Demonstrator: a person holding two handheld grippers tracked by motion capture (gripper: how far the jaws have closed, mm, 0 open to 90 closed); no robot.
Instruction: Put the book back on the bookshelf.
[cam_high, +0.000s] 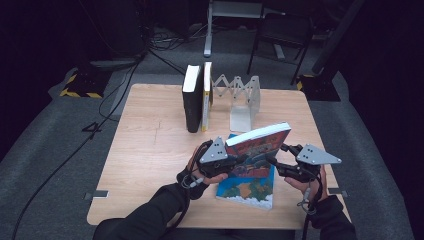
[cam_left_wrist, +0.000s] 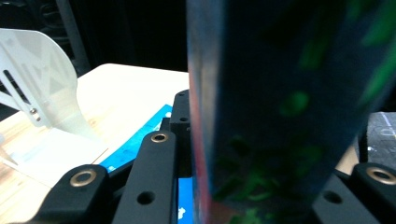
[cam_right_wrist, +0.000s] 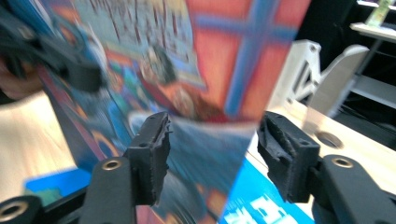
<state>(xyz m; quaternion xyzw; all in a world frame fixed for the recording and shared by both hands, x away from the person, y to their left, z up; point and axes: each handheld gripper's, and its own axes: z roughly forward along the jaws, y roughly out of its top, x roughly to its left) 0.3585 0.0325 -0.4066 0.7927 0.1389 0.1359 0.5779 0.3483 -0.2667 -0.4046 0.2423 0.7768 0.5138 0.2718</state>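
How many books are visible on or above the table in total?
4. Two books stand upright at the far edge, a black book and a yellow-spined book; a blue book lies flat near the person; a red-covered book is held above it between both grippers.

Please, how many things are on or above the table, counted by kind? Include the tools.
Books: 4 (two upright books, one colourful book lifted, one blue book lying flat)
Metal bookend rack: 1
Tools: 2 (left tool, right tool)
Total: 7
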